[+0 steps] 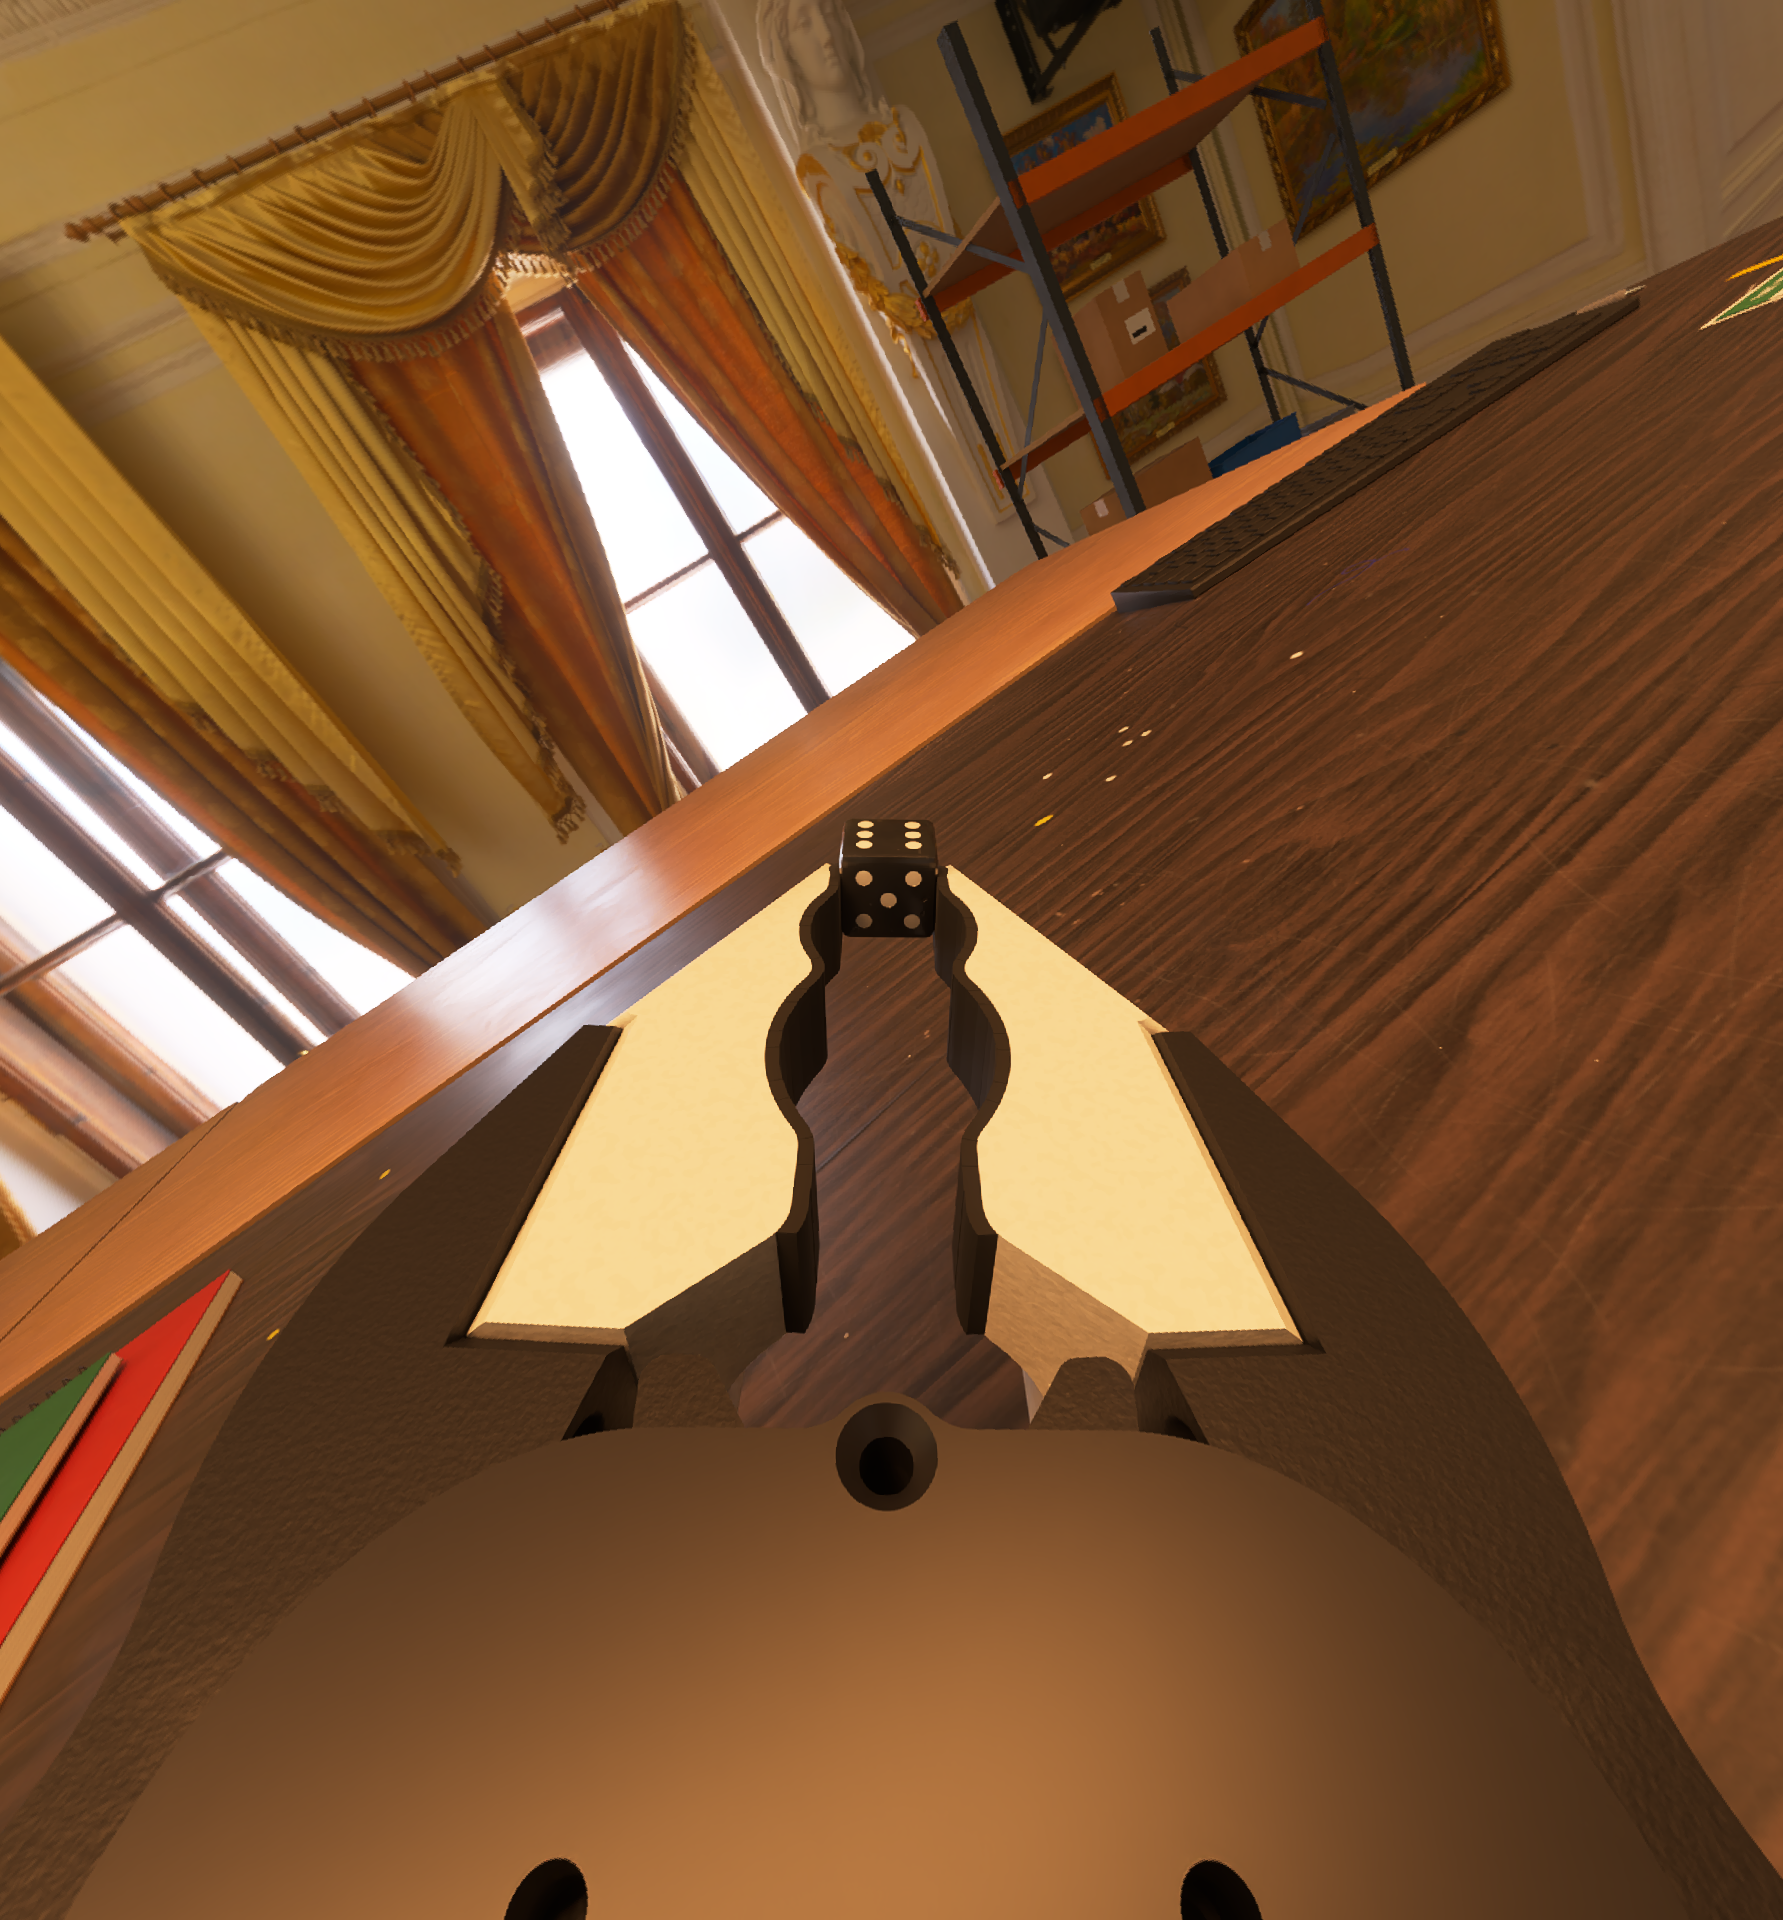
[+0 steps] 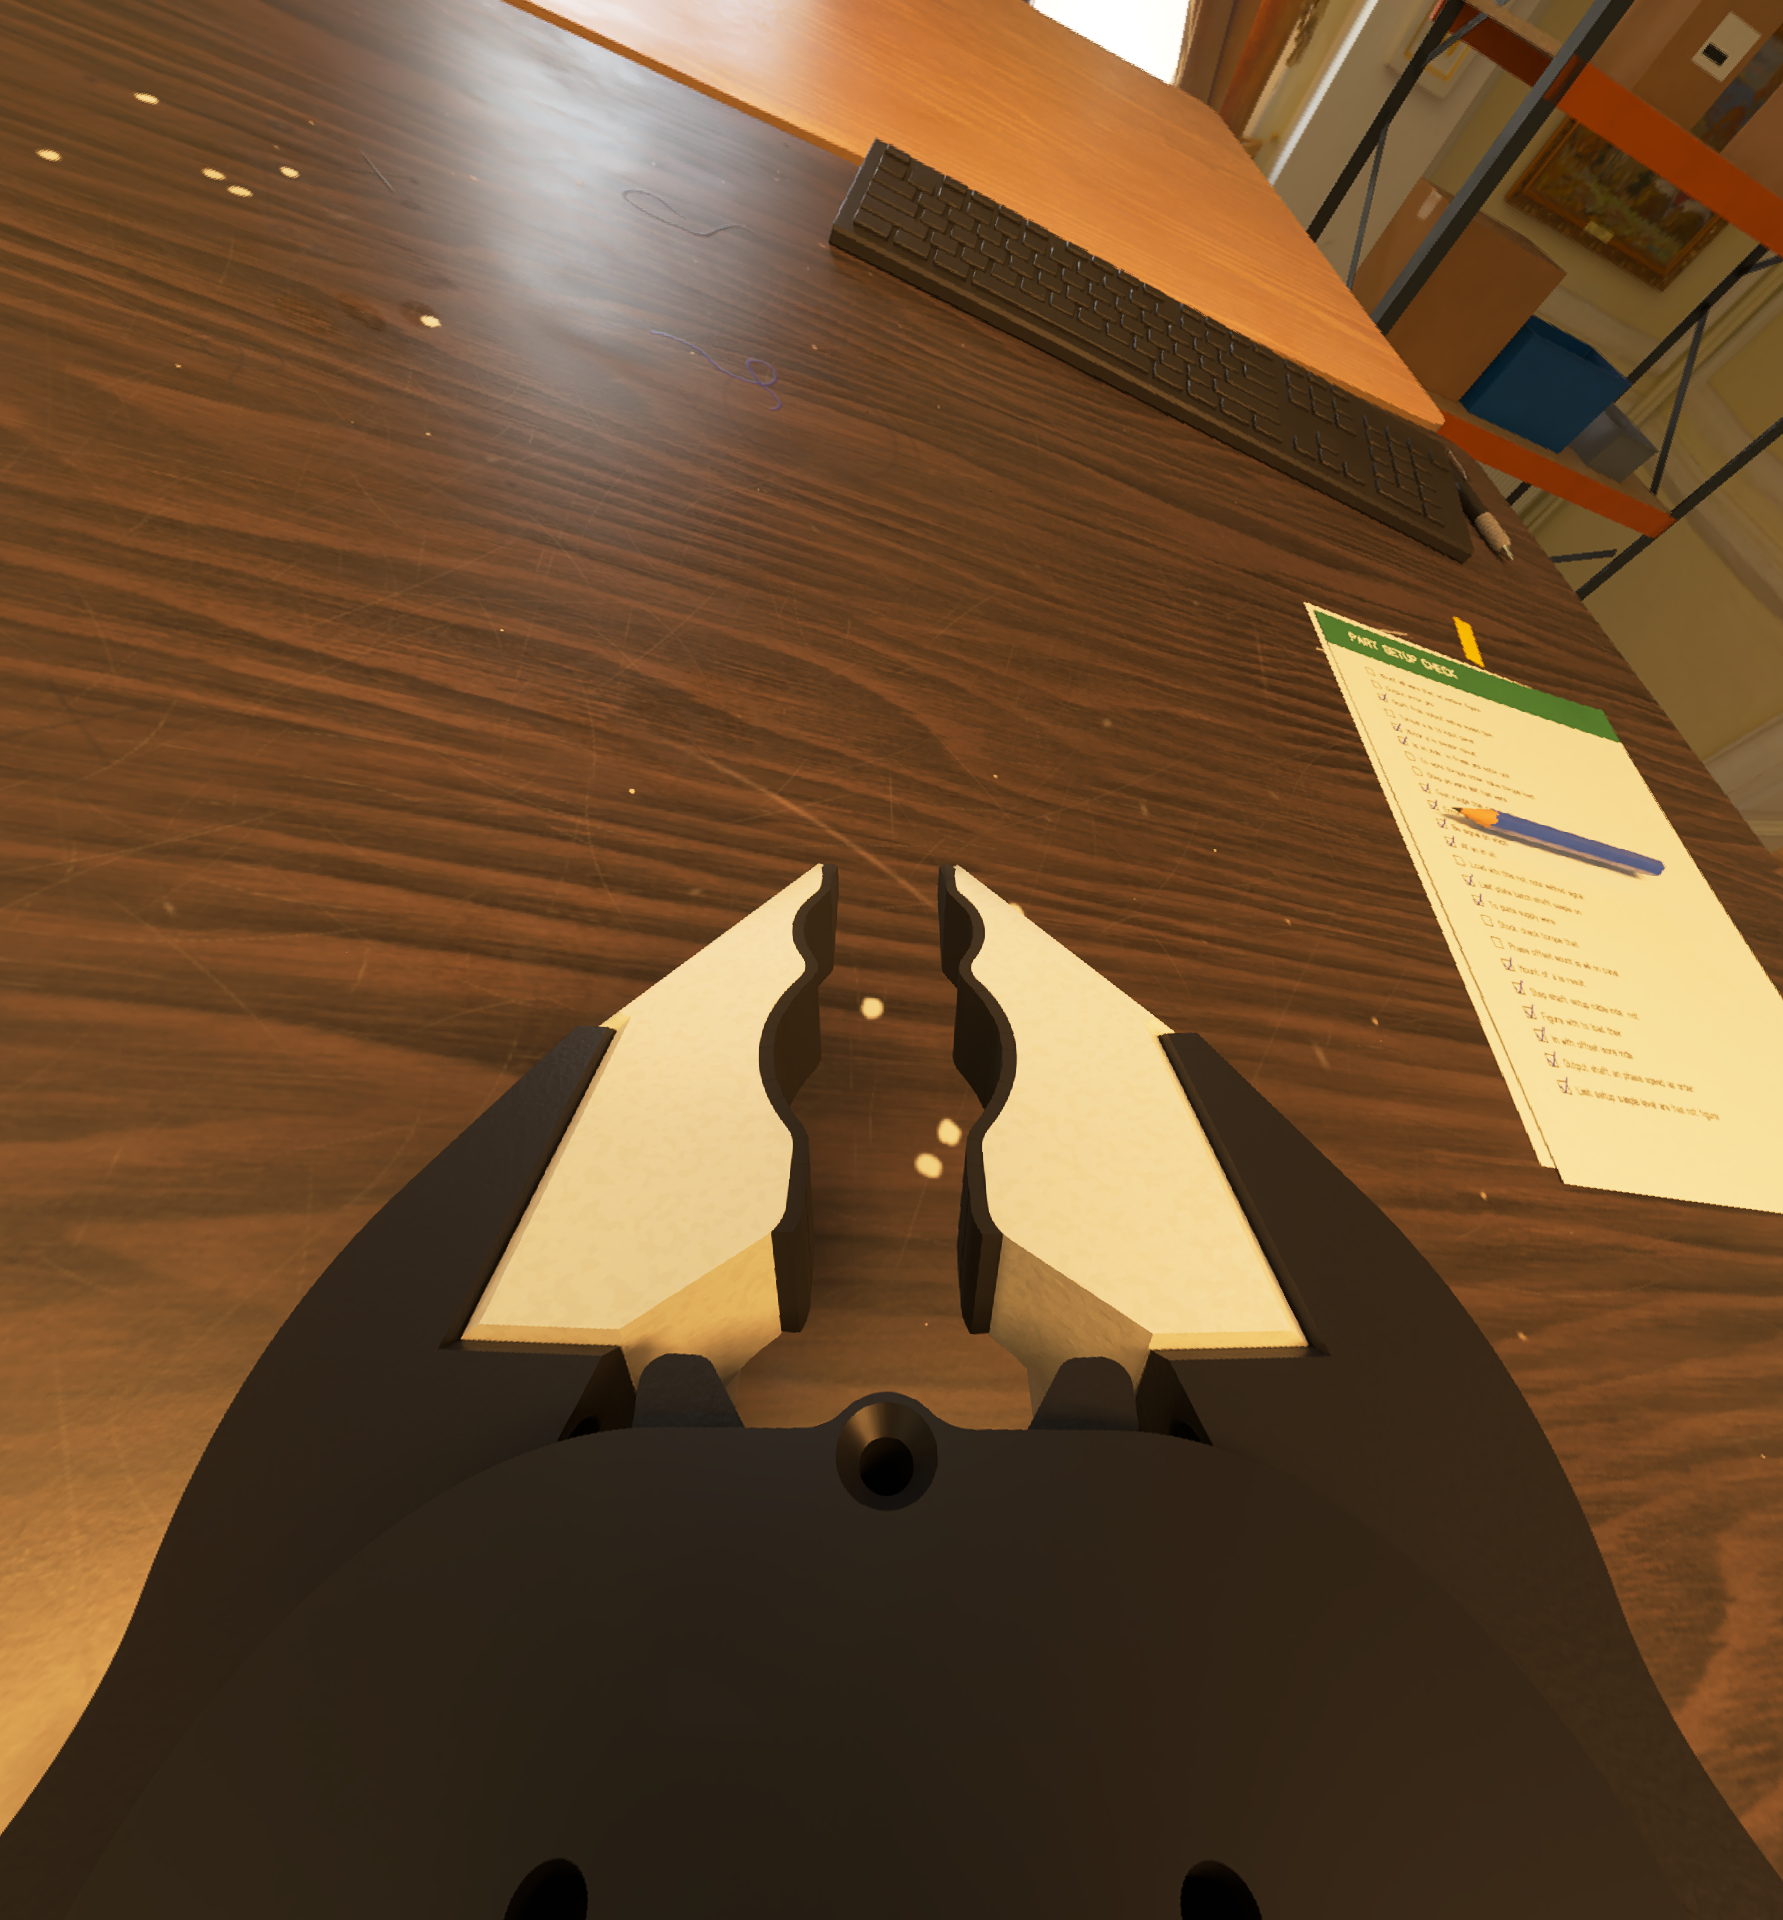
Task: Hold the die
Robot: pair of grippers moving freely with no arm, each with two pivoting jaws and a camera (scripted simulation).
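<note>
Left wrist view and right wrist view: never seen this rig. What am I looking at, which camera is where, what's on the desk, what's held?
Each picture comes from a camera mounted on a two-finger gripper, looking forward along its fingers. In the left wrist view, the left gripper pinches a small black die with pale pips between its fingertips; the die looks raised off the dark wooden table. In the right wrist view, the right gripper hangs over the table with its fingers apart and nothing between them. On the table lie a black keyboard, a printed checklist sheet with a blue pencil on it, and, at the left view's edge, red and green flat boards.
</note>
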